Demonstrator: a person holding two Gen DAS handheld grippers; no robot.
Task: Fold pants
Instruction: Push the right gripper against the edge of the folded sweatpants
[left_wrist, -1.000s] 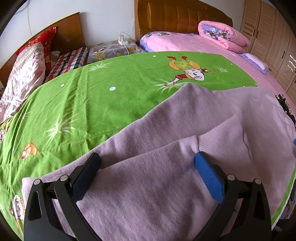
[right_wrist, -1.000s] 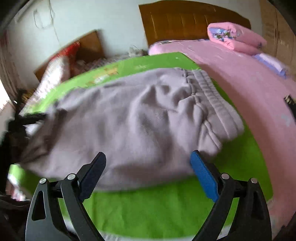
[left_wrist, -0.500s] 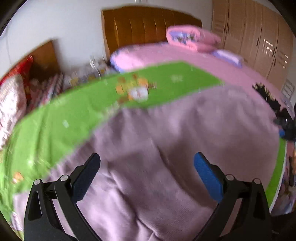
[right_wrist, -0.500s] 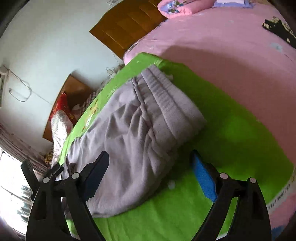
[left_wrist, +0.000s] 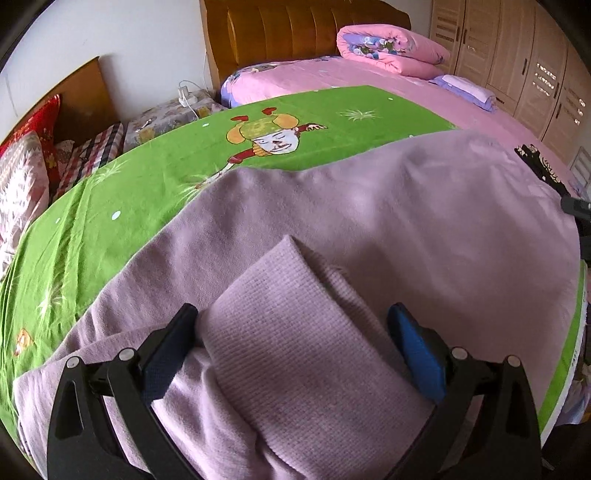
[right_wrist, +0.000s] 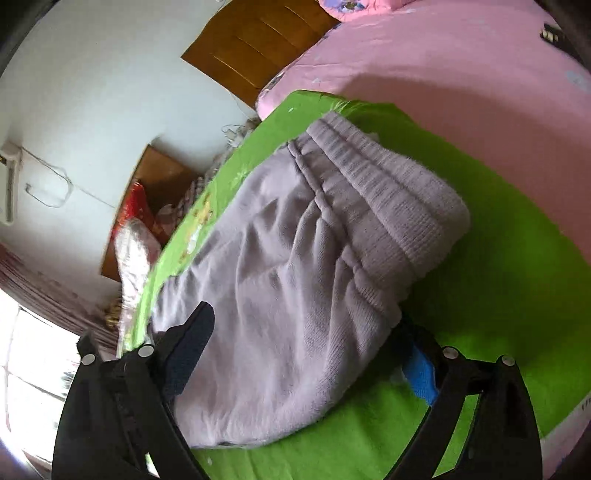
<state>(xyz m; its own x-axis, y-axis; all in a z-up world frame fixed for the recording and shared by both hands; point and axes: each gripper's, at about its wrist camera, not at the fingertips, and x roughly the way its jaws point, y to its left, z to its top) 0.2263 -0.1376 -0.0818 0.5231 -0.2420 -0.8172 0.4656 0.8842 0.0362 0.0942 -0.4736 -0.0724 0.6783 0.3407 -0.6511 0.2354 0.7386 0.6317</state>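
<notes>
Lying across the green sheet on the bed are the lilac pants, spread wide. The left gripper straddles the ribbed cuff, fingers apart, the cuff filling the gap without either pad clearly pressing it. Over at the waistband end, the right gripper (rolled well over) has its fingers wide but just closing in, the pants' edge between them, not yet pinched.
</notes>
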